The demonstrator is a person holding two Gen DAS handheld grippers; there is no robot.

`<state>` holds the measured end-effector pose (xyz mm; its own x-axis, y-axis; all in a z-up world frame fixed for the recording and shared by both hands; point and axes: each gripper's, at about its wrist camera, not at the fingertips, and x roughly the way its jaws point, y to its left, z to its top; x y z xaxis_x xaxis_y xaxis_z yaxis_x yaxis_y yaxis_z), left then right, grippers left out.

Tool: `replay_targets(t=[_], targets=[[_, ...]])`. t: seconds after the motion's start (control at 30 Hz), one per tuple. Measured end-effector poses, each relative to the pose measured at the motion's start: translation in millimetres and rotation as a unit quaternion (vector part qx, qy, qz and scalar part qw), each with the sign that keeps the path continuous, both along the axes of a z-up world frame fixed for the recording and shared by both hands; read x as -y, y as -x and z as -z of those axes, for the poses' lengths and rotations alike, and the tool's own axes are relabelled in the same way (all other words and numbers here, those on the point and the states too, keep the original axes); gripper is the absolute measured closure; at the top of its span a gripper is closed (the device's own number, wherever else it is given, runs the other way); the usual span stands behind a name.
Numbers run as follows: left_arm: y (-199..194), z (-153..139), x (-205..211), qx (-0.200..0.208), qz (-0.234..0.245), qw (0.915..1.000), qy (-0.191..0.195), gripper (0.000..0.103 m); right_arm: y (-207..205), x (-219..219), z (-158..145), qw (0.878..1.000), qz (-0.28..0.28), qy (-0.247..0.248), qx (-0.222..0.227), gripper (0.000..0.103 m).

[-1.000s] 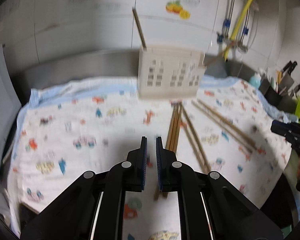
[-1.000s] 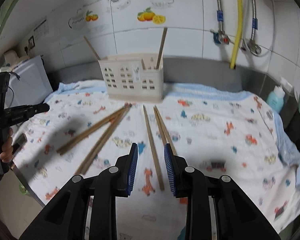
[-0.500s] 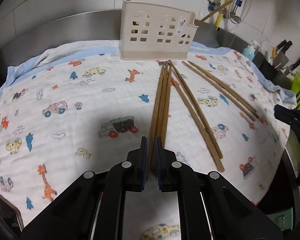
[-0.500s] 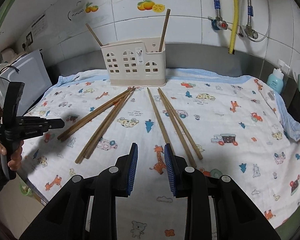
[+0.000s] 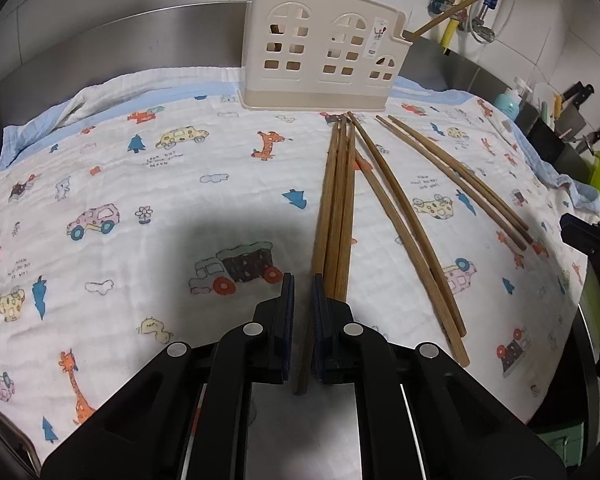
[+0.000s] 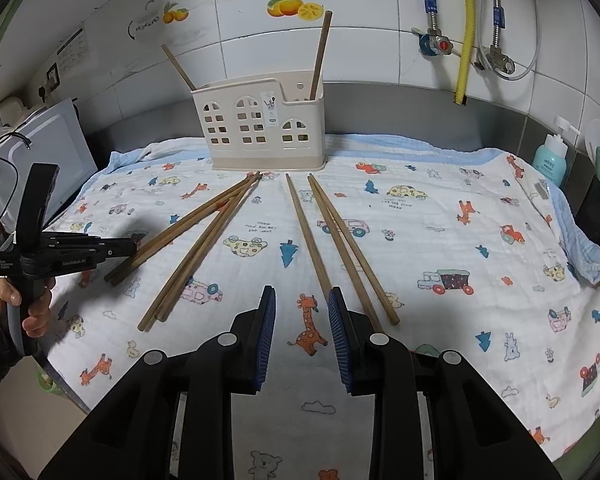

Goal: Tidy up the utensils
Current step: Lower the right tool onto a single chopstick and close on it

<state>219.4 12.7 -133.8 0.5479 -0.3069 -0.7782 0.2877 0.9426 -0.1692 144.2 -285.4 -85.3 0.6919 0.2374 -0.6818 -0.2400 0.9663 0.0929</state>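
Chopsticks (image 5: 337, 208) (light, stiff, slippery wood) suit a near-end pinch, left gripper (image 5: 302, 300) clamped on one, right gripper (image 6: 302, 312) apart

We are reading "GenRobot.AI" on the left gripper (image 6: 112, 249) body. The cloth (image 5: 100, 168) is showing "MOON" in small print; the holder's sticker (image 6: 271, 109) is staying illegible.

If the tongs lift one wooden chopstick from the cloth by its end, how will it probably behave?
The chopstick looks thin and straight, so probably stiff and light. Held by the end, it may swing or slip. The soft cloth likely stops it rolling.
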Motion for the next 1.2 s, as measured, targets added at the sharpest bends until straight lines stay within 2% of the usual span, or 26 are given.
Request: replay_targets(t=[0.5,0.6,0.7,0.97,1.2], targets=[[-7.8,2.3,8.3,-0.005,0.011,0.9999,-0.004,0.094,-4.7,5.1,5.8,1.000,0.001,-0.004,-0.008,0.076],[-7.6,2.6,11.4,0.000,0.018,0.9997,-0.016,0.094,-5.2,4.7,7.7,1.000,0.000,-0.005,-0.011,0.076],[-9.3,3.4,9.0,-0.005,0.017,0.9998,-0.008,0.094,-5.9,3.6,8.8,1.000,0.000,-0.003,-0.012,0.076],[-8.3,6.9,19.9,0.006,0.029,0.9985,-0.047,0.095,-6.5,4.6,9.3,1.000,0.000,-0.002,-0.011,0.076],[-9.1,7.0,18.0,0.008,0.018,0.9990,-0.041,0.095,-12.8,9.0,16.2,1.000,0.003,0.000,-0.021,0.076]])
